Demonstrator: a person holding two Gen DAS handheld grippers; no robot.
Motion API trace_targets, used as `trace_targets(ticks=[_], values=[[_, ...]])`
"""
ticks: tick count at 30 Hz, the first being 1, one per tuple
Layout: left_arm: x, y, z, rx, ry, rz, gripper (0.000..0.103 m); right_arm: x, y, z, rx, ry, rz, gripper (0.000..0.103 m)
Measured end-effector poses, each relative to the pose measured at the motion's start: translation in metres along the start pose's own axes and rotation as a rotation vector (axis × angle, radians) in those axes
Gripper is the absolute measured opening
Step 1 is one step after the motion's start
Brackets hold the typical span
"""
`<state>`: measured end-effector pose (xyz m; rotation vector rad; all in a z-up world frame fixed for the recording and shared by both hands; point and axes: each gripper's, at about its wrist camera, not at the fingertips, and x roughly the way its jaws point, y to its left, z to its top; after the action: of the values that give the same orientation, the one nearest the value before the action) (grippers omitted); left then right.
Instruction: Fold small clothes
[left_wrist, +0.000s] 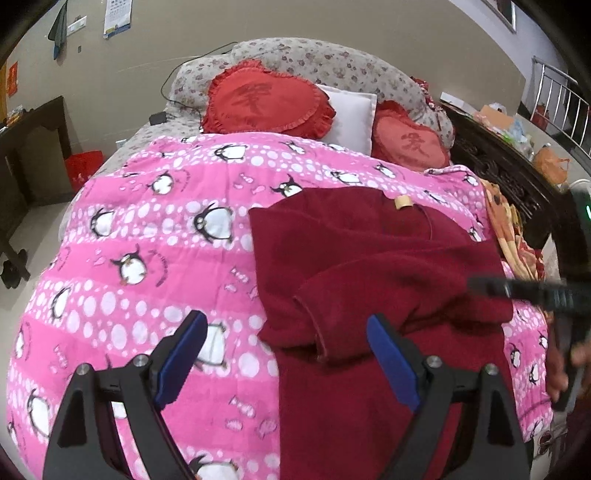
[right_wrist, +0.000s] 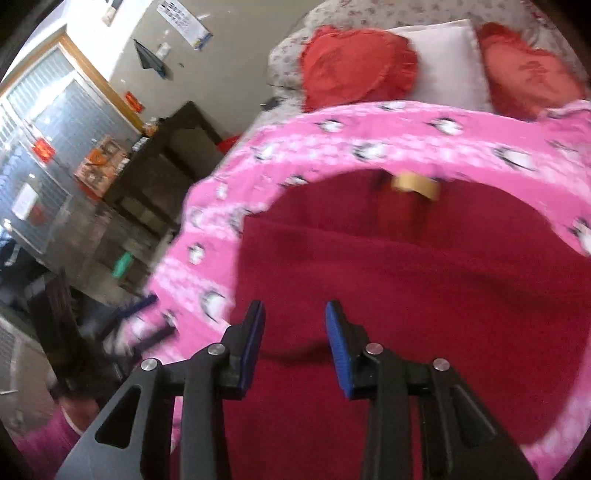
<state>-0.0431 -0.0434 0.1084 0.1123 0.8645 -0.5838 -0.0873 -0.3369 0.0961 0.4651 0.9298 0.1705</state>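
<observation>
Left wrist view, nearest first: my left gripper (left_wrist: 286, 354) has its jaws spread wide and empty, straddling the near left edge of the dark red garment (left_wrist: 369, 266). One blue pad hangs over the pink penguin quilt (left_wrist: 147, 236), the other over the garment itself. A folded-over sleeve with a stitched cuff (left_wrist: 317, 332) lies just past my fingertips, running away and to the right across the body of the garment. So the garment's long axis runs from me toward the pillows, and it lies ahead and to the right of this gripper.

On the garment's right edge, my right gripper (left_wrist: 517, 290) reaches in sideways, its dark fingers lying low over the cloth. From its own camera the right gripper (right_wrist: 295, 347) shows a narrow gap between its pads with nothing pinched; the red fabric only lies beneath.

Beyond the sleeve, the collar with its tan label (left_wrist: 403, 202) marks the garment's far end. Behind that sit two red heart cushions (left_wrist: 266, 101).

I judge the left gripper nearer the loose edge, and the next fold wants a grasp there.
</observation>
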Motion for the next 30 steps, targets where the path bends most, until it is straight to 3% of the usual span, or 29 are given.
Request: trace_targets(ticks=[7, 10, 11, 12, 14, 17, 23, 30], values=[[0.037, -0.020, 0.019, 0.087, -0.029, -0.021, 0.091, 0.001, -0.027, -0.034, 0.073, 0.042, 0.028, 0.012], [0.061, -0.031, 0.025, 0.188, 0.041, -0.022, 0.089, -0.004, -0.034, -0.037, 0.126, 0.014, 0.076, 0.012], [0.070, -0.035, 0.025, 0.220, 0.071, -0.020, 0.078, -0.005, -0.035, -0.038, 0.130, 0.010, 0.079, 0.012], [0.077, -0.037, 0.025, 0.241, 0.098, -0.022, 0.057, -0.007, -0.035, -0.039, 0.129, 0.008, 0.078, 0.012], [0.087, -0.039, 0.022, 0.246, 0.143, -0.036, 0.025, -0.011, -0.037, -0.041, 0.130, 0.007, 0.076, 0.012], [0.086, -0.038, 0.021, 0.230, 0.132, -0.043, 0.007, -0.014, -0.042, -0.045, 0.143, 0.009, 0.075, 0.013], [0.051, -0.031, 0.052, 0.203, -0.003, -0.053, 0.005, -0.046, -0.061, -0.043, 0.150, -0.087, 0.010, 0.013], [0.084, -0.016, 0.065, 0.144, 0.061, 0.005, 0.005, -0.063, -0.102, -0.028, 0.172, -0.173, -0.223, 0.013]])
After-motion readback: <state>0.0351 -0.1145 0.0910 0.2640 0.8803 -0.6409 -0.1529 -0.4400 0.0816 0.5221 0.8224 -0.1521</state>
